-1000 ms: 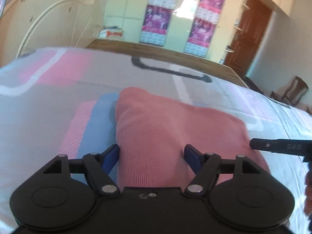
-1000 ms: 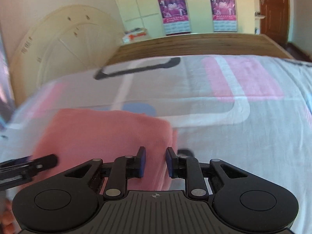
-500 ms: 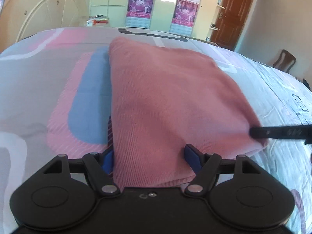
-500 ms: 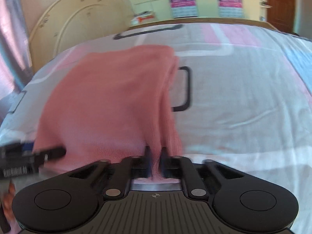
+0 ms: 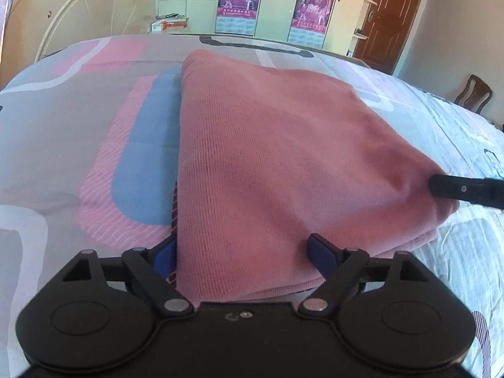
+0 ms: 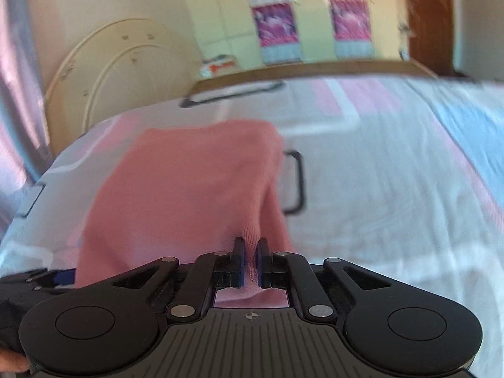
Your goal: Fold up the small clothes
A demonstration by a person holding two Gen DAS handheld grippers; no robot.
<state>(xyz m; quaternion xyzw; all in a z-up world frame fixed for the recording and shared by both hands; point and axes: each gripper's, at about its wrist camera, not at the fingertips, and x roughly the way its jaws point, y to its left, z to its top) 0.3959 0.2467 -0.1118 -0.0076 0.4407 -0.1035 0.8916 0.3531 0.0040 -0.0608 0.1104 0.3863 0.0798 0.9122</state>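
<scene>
Right view blurred – posters [image 6: 274, 28] unreadable.

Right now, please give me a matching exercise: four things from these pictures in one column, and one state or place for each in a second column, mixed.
Things:
1. left gripper
2. right gripper
3. pink garment
4. brown door

States or places:
A. shut on a corner of the cloth
B. lying folded on the patterned bedsheet
C. at the far wall, on the right side of the left wrist view
D. open, its jaws have just been opening, the cloth edge lies between them

Pairs: 1-D, 2-A, 3-B, 4-C
</scene>
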